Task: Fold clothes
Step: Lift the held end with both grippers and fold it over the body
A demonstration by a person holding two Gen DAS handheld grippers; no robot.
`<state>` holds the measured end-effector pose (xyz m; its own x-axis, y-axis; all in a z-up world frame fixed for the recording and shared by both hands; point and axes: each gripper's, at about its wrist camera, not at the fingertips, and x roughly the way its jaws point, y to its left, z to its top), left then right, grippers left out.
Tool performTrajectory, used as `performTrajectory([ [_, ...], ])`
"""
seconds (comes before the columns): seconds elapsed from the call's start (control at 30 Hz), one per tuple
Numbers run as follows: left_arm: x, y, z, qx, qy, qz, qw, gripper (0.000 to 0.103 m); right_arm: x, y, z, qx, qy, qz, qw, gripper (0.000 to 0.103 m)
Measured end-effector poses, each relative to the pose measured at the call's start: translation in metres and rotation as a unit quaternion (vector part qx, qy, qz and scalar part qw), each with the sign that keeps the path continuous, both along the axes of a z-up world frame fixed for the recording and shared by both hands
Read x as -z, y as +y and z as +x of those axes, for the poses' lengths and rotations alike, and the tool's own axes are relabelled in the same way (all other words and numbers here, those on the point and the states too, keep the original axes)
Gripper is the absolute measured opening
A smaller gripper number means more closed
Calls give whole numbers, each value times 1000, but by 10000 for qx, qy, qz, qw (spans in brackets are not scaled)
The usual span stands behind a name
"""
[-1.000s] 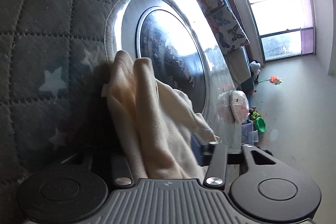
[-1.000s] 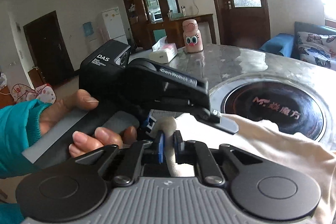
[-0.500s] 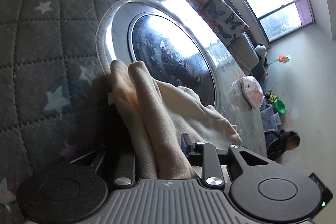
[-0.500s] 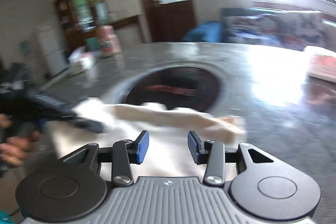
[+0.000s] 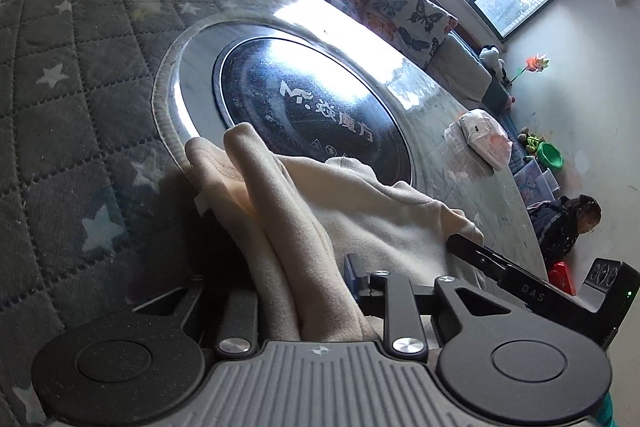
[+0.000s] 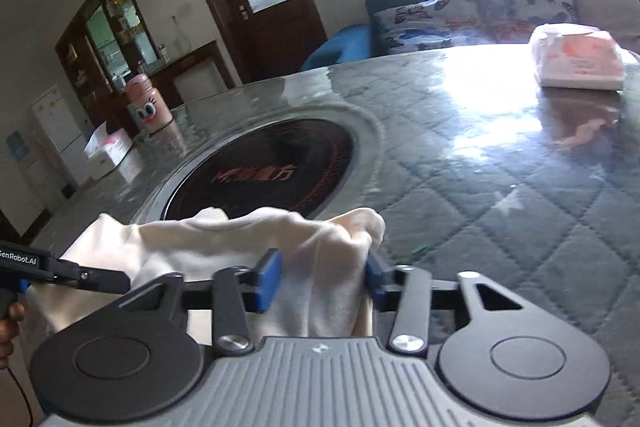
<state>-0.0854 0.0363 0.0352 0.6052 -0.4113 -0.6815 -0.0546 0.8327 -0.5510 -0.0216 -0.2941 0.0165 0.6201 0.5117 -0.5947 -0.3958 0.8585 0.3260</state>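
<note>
The right gripper, which a second ago pinched a thin fold of the cream fleece garment beside the left gripper, let go and swung away, and now brackets a thick bunch at the garment's opposite end, jaws wide around it.

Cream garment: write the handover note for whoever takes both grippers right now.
Left gripper: clamped on a bunched fold of the cream garment; one finger is hidden by cloth.
Right gripper: open, jaws straddling the garment's other end, not pinching.
Garment: rumpled on the quilted table, edge over the rim of the black cooktop.
Done: no neat fold visible.
To do: probably close the right, spread flat, fold.
</note>
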Motion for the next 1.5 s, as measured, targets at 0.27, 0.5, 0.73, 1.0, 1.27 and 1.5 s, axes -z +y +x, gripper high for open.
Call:
performTrajectory([
  [0.27, -6, 5, -3, 43, -139, 226, 9996, 18, -33, 14, -12, -130, -204, 52, 9997, 15],
  [0.5, -27, 28, -17, -172, -447, 642, 9968, 17, -67, 51, -12, -537, -607, -56, 9967, 15],
  [0.73, -50, 69, -34, -574, -695, 905, 9918, 18, -94, 103, -6, -985, -902, -80, 9910, 15],
  [1.0, -72, 109, -50, -982, -873, 1164, 9845, 18, -116, 159, -1, -1384, -1132, 1, 9839, 15],
  [1.27, -86, 139, -63, -1328, -918, 1365, 9774, 18, -128, 205, 4, -1667, -1301, -39, 9774, 15],
  [1.5, -88, 153, -69, -1517, -895, 1421, 9741, 18, -132, 232, 9, -1817, -1323, -86, 9744, 15],
])
